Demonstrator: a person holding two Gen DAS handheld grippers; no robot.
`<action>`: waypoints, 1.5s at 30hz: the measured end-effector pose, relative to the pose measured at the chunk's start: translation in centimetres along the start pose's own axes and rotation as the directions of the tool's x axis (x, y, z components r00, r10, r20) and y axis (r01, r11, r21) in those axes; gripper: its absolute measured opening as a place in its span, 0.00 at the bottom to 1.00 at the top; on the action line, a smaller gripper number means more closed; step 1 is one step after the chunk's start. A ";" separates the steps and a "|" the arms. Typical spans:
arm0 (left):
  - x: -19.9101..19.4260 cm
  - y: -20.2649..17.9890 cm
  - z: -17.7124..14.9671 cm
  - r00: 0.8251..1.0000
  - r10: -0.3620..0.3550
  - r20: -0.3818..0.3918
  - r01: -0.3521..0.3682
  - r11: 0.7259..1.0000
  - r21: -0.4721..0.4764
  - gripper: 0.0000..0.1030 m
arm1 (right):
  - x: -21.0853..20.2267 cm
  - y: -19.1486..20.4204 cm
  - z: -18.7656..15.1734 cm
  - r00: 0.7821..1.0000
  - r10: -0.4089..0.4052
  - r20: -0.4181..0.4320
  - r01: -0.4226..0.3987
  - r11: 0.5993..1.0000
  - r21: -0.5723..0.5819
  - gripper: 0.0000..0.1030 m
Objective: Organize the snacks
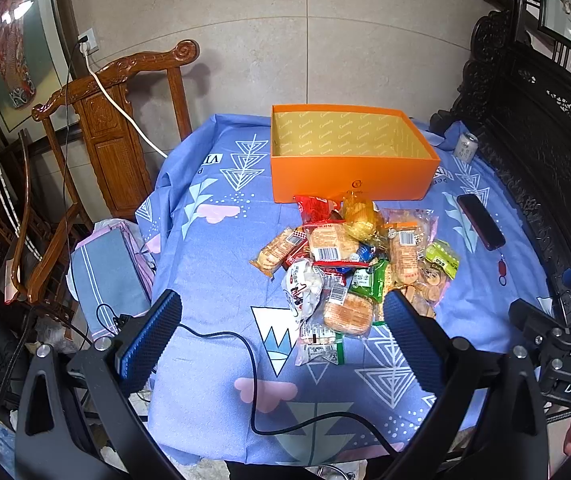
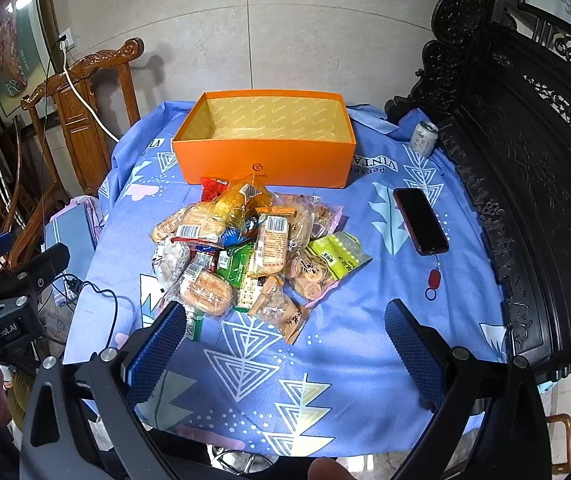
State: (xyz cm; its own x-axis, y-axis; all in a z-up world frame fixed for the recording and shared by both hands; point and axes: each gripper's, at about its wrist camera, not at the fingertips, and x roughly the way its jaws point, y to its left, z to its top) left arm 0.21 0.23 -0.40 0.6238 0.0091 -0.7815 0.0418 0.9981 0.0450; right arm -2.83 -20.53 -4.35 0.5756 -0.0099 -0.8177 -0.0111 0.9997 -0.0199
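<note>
Many snack packets [image 2: 245, 248] lying heaped on the blue tabletop [image 2: 365, 360], just before the empty orange box [image 2: 263, 158]. Both claws, left claw [image 1: 281, 344] and right claw [image 2: 285, 344], hovering wide, holding nothing. Better taking one top packet, pinching its edge.

1. The orange box [image 2: 263, 160] stands open-topped, reachable from above; its front wall touches the snack pile [image 2: 253, 252].
2. Bare tablecloth [image 2: 345, 340] lies in front of the pile.
3. To the right, a phone [image 2: 420, 220] and a can [image 2: 424, 138] sit on the cloth.
4. A black cable [image 1: 251, 380] crosses the near left.
</note>
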 end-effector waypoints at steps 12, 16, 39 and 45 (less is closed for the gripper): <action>0.0 0.0 0.0 1.000 0.000 0.000 0.000 1.000 0.000 0.96 | 0.1 0.1 0.1 1.000 0.000 0.000 0.000 1.000 0.000 0.97; 0.0 0.0 0.0 1.000 0.001 -0.001 -0.001 1.000 0.001 0.96 | 0.2 0.1 0.1 1.000 0.000 0.001 0.000 1.000 -0.001 0.97; 2.1 0.9 0.3 1.000 0.002 -0.012 -0.002 1.000 0.006 0.96 | 2.1 0.3 1.4 1.000 -0.002 -0.015 0.002 1.000 -0.001 0.97; 2.5 0.7 1.0 1.000 0.007 -0.015 -0.007 1.000 0.008 0.96 | 2.3 0.2 1.9 1.000 0.000 -0.018 0.000 1.000 -0.005 0.97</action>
State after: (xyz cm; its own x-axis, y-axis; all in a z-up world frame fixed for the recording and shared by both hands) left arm 2.56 0.91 -1.66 0.6122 0.0167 -0.7905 0.0438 0.9975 0.0551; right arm 0.03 -20.31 -5.19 0.5606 -0.0100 -0.8280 -0.0154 0.9996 -0.0224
